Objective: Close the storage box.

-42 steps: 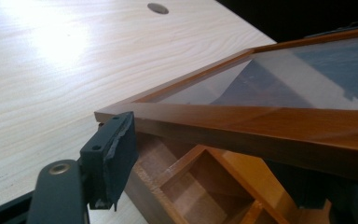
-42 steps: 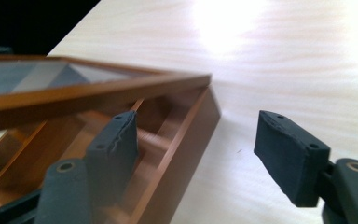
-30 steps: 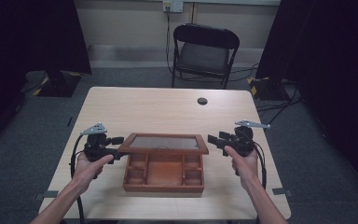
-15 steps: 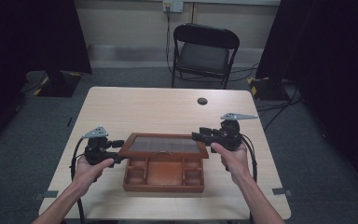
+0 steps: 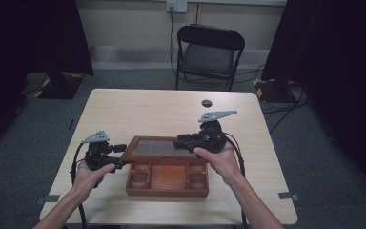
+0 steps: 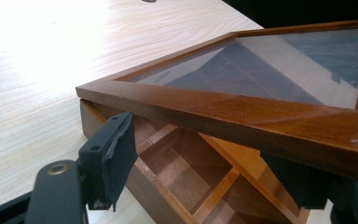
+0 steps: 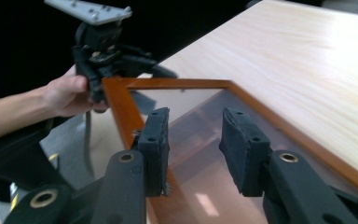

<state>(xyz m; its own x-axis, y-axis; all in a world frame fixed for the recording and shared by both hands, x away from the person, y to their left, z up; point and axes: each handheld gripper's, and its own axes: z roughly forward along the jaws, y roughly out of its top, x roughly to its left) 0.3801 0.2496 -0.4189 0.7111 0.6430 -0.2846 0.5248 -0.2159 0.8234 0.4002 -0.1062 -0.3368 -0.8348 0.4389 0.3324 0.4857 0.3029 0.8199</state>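
Wooden box (image 5: 167, 179) on table (image 5: 138, 112)

A fixed camera above the person's side looks forward and down over the whole bench (image 5: 138, 112) toward a chair (image 5: 208, 52) by the far wall. Two cameras ride the tongs, each close against the wooden box's glass lid (image 6: 279, 70), facing one another across it; all three share that lid.

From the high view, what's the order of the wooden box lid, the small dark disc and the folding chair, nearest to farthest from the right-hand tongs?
1. Wooden box lid, directly beneath the right tongs.
2. Small dark disc, farther up the table.
3. Folding chair, beyond the table's far edge.
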